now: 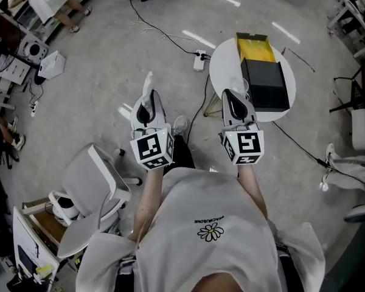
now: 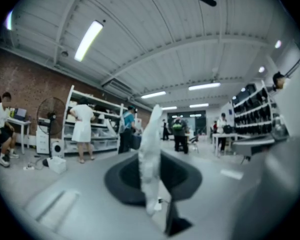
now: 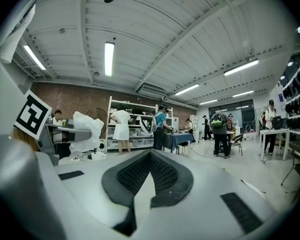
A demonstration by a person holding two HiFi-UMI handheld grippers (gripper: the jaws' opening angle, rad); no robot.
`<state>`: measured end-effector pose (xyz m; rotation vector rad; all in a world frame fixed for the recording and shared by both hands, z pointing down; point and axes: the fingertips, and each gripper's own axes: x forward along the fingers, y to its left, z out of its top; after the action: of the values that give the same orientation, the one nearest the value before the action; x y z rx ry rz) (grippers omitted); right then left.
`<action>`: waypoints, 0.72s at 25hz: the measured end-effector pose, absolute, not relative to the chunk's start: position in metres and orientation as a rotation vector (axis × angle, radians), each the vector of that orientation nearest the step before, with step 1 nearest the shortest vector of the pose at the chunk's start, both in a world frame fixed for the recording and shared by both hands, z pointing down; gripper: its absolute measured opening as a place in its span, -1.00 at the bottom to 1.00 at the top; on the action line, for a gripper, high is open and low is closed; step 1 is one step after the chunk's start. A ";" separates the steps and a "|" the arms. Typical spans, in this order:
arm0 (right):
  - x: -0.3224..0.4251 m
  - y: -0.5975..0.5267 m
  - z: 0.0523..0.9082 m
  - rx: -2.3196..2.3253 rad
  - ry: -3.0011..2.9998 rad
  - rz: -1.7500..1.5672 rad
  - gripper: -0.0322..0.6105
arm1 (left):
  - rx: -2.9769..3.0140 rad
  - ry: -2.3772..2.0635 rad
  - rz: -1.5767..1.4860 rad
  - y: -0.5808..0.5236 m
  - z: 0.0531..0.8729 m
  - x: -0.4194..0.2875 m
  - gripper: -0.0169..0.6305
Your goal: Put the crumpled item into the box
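A white crumpled item [image 1: 148, 83] sticks out of my left gripper [image 1: 147, 99], held above the floor to the left of the table. In the left gripper view the item [image 2: 151, 149] stands upright with my left gripper [image 2: 151, 171] shut on it. The box [image 1: 264, 84] is black with a yellow open flap [image 1: 255, 47] and lies on the round white table [image 1: 222, 66]. My right gripper [image 1: 231, 95] hovers over the table's near edge, beside the box, shut and empty. In the right gripper view its jaws [image 3: 150, 156] meet at the tips, and the crumpled item [image 3: 85, 129] shows at the left.
A grey office chair [image 1: 94, 187] stands at my lower left. A power strip [image 1: 199, 61] and cables lie on the floor by the table. Another chair [image 1: 362, 126] is at the right. People stand by shelves [image 3: 121, 129] farther off.
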<state>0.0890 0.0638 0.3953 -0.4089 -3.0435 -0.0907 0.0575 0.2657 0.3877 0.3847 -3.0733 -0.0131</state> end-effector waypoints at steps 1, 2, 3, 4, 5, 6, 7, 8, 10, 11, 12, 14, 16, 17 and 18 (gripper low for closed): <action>0.075 0.063 0.392 -0.383 -3.052 -0.094 -0.90 | 0.400 -3.072 -0.018 0.267 0.386 0.041 -0.81; 0.061 0.063 0.388 -0.357 -3.059 -0.097 -0.90 | 0.415 -3.072 -0.021 0.268 0.384 0.025 -0.81; 0.047 0.064 0.385 -0.334 -3.066 -0.098 -0.90 | 0.429 -3.074 -0.022 0.270 0.381 0.007 -0.81; 0.033 0.065 0.382 -0.311 -3.069 -0.091 -0.90 | 0.442 -3.078 -0.023 0.272 0.378 -0.010 -0.81; 0.019 0.066 0.380 -0.288 -3.070 -0.076 -0.90 | 0.455 -3.083 -0.026 0.275 0.374 -0.027 -0.81; 0.005 0.067 0.378 -0.265 -3.069 -0.058 -0.90 | 0.470 -3.089 -0.030 0.277 0.371 -0.045 -0.81; -0.009 0.068 0.377 -0.244 -3.067 -0.042 -0.90 | 0.487 -3.095 -0.033 0.279 0.367 -0.062 -0.81; -0.023 0.070 0.375 -0.226 -3.065 -0.033 -0.90 | 0.506 -3.102 -0.034 0.280 0.363 -0.079 -0.81; -0.051 0.073 0.373 -0.190 -3.063 -0.030 -0.90 | 0.545 -3.111 -0.037 0.282 0.357 -0.114 -0.81; -0.065 0.074 0.372 -0.167 -3.064 -0.032 -0.90 | 0.564 -3.112 -0.044 0.284 0.354 -0.131 -0.81; -0.078 0.075 0.370 -0.139 -3.066 -0.036 -0.90 | 0.583 -3.109 -0.054 0.285 0.353 -0.147 -0.81; -0.100 0.077 0.367 -0.093 -3.067 -0.048 -0.90 | 0.626 -3.101 -0.063 0.287 0.351 -0.174 -0.81; -0.118 0.079 0.365 -0.075 -3.068 -0.061 -0.90 | 0.666 -3.102 -0.047 0.287 0.350 -0.194 -0.81; -0.126 0.081 0.363 -0.073 -3.069 -0.071 -0.90 | 0.679 -3.105 -0.040 0.287 0.349 -0.203 -0.81; -0.134 0.082 0.362 -0.072 -3.070 -0.083 -0.90 | 0.685 -3.106 -0.041 0.287 0.348 -0.212 -0.81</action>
<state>-0.1337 0.0823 0.3618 -0.0723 -3.0699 -0.0835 -0.2117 0.2866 0.3485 0.6852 -3.1057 -0.0406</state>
